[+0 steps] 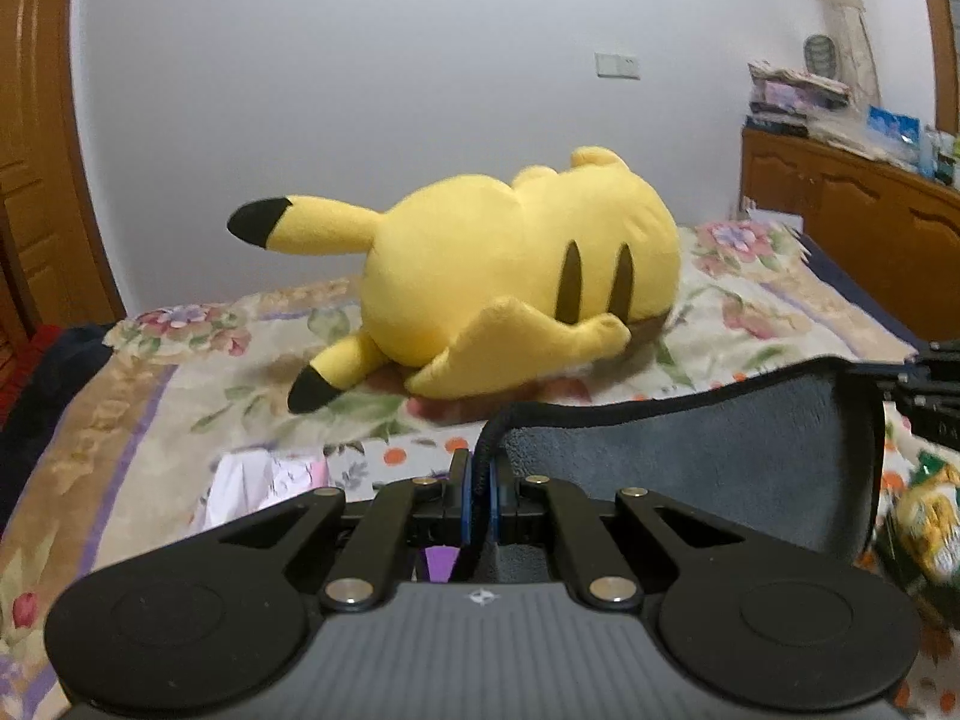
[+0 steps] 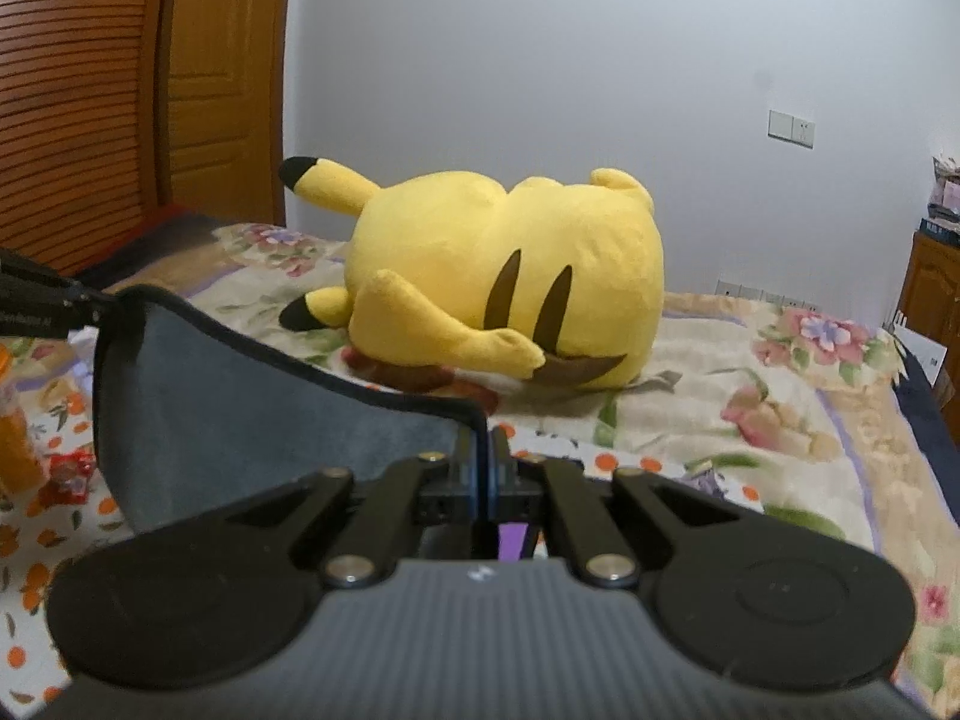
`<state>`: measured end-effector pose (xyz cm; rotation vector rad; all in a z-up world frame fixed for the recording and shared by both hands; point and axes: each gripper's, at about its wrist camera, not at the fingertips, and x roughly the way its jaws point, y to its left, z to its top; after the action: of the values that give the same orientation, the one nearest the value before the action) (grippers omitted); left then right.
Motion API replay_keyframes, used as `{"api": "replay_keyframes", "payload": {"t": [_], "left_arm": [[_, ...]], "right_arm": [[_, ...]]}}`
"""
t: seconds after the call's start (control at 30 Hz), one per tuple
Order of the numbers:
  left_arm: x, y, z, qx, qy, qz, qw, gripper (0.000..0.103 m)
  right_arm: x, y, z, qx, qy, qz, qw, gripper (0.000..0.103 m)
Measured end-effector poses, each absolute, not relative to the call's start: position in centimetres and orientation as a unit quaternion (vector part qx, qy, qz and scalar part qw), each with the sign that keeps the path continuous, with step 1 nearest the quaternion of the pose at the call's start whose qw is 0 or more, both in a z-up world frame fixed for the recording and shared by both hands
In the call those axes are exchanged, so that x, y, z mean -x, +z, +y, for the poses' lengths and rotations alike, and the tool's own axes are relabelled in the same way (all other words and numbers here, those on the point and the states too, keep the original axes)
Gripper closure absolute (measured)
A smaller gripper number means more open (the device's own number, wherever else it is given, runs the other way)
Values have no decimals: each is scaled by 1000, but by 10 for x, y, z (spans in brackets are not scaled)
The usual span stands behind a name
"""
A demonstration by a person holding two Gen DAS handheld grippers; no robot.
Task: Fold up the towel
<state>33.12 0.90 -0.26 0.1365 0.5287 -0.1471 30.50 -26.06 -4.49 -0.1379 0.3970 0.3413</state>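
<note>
Left gripper [image 1: 480,480] clamped on towel [image 1: 690,468] corner; right gripper [image 2: 483,462] pinching opposite corner. Towel: grey plush, black piped edge, lifted above bed, top hem sagging between grippers. One towel, two grippers, one yellow plush toy [image 1: 510,276] at 12 o'clock, lying on floral bedspread [image 1: 180,390]. Wooden cabinet [image 1: 840,204] at 2 o'clock in left wrist view. Nothing between towel and toy.
</note>
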Motion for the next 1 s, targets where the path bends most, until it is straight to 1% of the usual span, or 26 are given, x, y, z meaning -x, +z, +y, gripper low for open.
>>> {"api": "replay_keyframes", "payload": {"t": [0.4,0.7,1.0], "left_arm": [[-371,9,-8,-83,-45,235,967,95],[-389,-7,-11,-85,-23,240,967,95],[-398,-34,-6,-84,4,252,964,95]], "right_arm": [[-341,-36,-263,71,147,172,971,100],[-355,-42,-258,81,144,169,972,100],[-369,-62,-252,91,140,185,968,100]]}}
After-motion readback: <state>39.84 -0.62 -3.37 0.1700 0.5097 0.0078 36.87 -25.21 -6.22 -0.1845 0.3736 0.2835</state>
